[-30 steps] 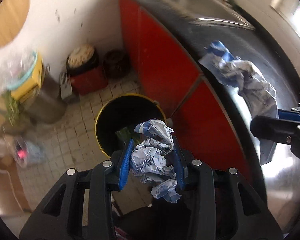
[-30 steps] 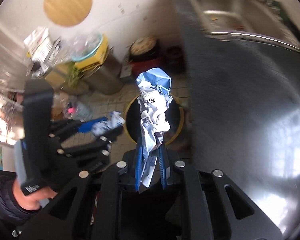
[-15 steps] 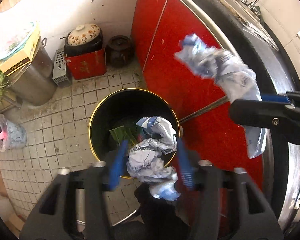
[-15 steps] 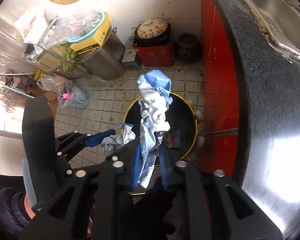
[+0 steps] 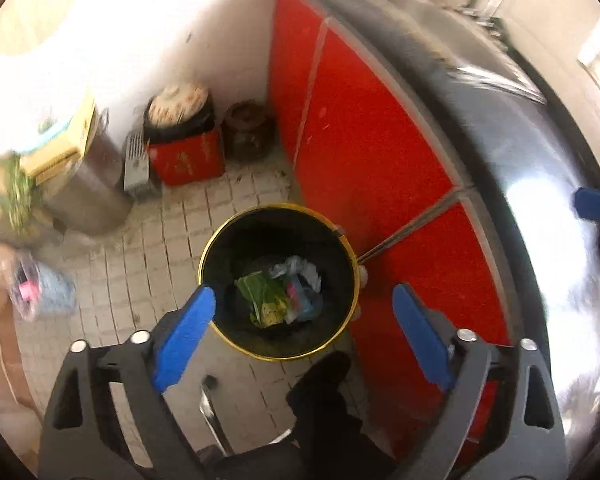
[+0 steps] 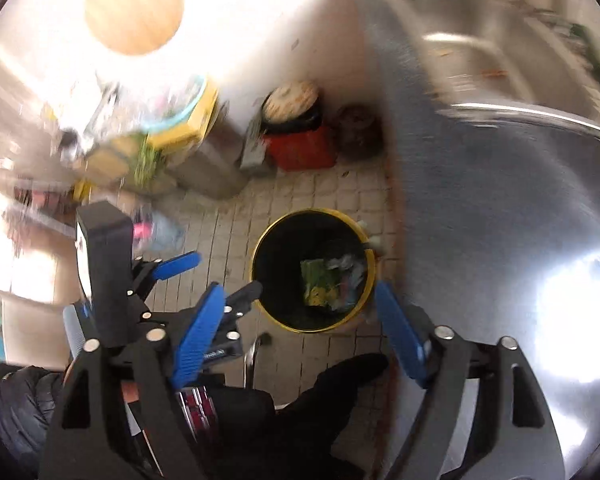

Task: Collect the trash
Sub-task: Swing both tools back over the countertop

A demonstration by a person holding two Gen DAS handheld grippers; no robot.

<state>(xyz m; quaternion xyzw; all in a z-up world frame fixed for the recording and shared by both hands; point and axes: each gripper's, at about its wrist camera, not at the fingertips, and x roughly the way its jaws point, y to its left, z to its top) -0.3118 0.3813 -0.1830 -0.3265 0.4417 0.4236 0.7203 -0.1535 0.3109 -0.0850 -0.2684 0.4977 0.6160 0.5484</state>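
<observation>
A black trash bin with a yellow rim (image 5: pixel 236 224) (image 6: pixel 268 236) stands on the tiled floor beside the red cabinet. Crumpled white-and-blue paper (image 5: pixel 300 276) (image 6: pixel 346 268) lies inside it with green scraps. My left gripper (image 5: pixel 300 300) is open and empty above the bin; it also shows in the right wrist view (image 6: pixel 220 276), left of the bin. My right gripper (image 6: pixel 298 300) is open and empty above the bin; one blue fingertip (image 5: pixel 596 204) shows at the right edge of the left wrist view.
Red cabinet doors (image 5: pixel 360 140) under a dark counter (image 6: pixel 480 200) with a steel sink (image 6: pixel 480 32). A red box with a pot (image 5: pixel 184 148), a brown jar (image 5: pixel 246 132) and a steel can (image 5: pixel 88 188) stand by the wall. A dark shoe (image 5: pixel 324 376) is below the bin.
Both grippers opened and let go of their crumpled paper, which now lies in the bin. Both views have pulled back a little from the bin.
</observation>
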